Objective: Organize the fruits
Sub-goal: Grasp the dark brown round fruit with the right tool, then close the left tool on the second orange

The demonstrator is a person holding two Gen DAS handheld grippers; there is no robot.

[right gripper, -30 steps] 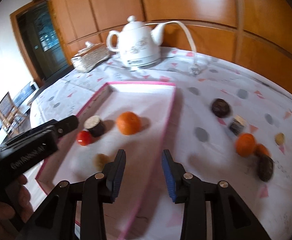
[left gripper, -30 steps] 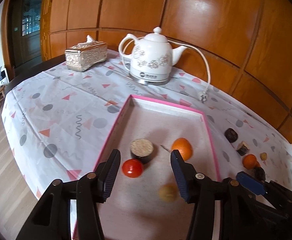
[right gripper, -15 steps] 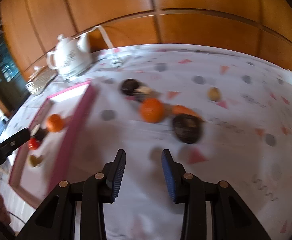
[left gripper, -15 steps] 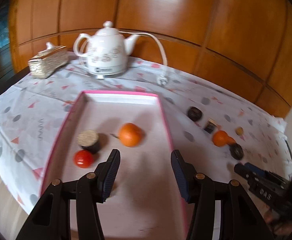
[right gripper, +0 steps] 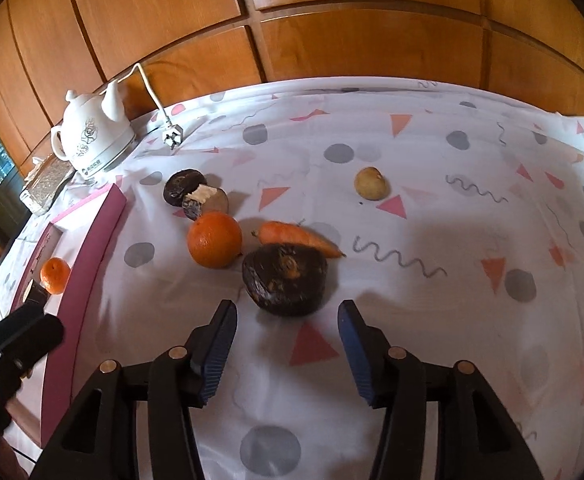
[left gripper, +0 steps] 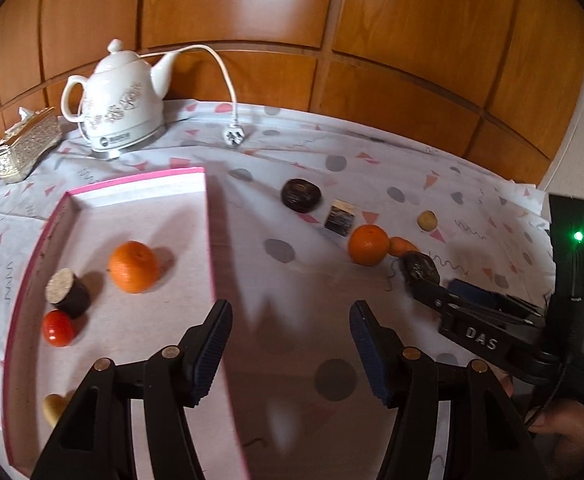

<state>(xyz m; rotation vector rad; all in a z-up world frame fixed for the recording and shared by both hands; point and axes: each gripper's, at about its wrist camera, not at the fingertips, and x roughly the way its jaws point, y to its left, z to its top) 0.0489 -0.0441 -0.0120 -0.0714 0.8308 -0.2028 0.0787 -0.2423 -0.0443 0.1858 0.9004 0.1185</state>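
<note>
A pink-rimmed tray (left gripper: pixel 210 240) holds an orange (left gripper: pixel 133 267), a dark cork-topped piece (left gripper: pixel 68 294), a red tomato (left gripper: pixel 57 328) and a yellowish fruit (left gripper: pixel 54 406). On the cloth to its right lie an orange (right gripper: pixel 214 240), a carrot (right gripper: pixel 298 237), a large dark fruit (right gripper: pixel 285 278), two smaller dark pieces (right gripper: pixel 183 190) and a small yellowish fruit (right gripper: pixel 370 184). My left gripper (left gripper: pixel 290 342) is open and empty over the tray's right rim. My right gripper (right gripper: pixel 287 344) is open, just short of the large dark fruit; it also shows in the left wrist view (left gripper: pixel 436 292).
A white kettle (left gripper: pixel 120 100) with a loose cord and plug (left gripper: pixel 234 136) stands at the back. A silver tissue box (left gripper: pixel 26 144) sits at the back left. Wooden wall panels run behind the table. The cloth drops off at the right edge.
Both grippers have swung right, from over the tray towards the loose fruit on the cloth. The right gripper has come close to the large dark fruit. Both stay open.
</note>
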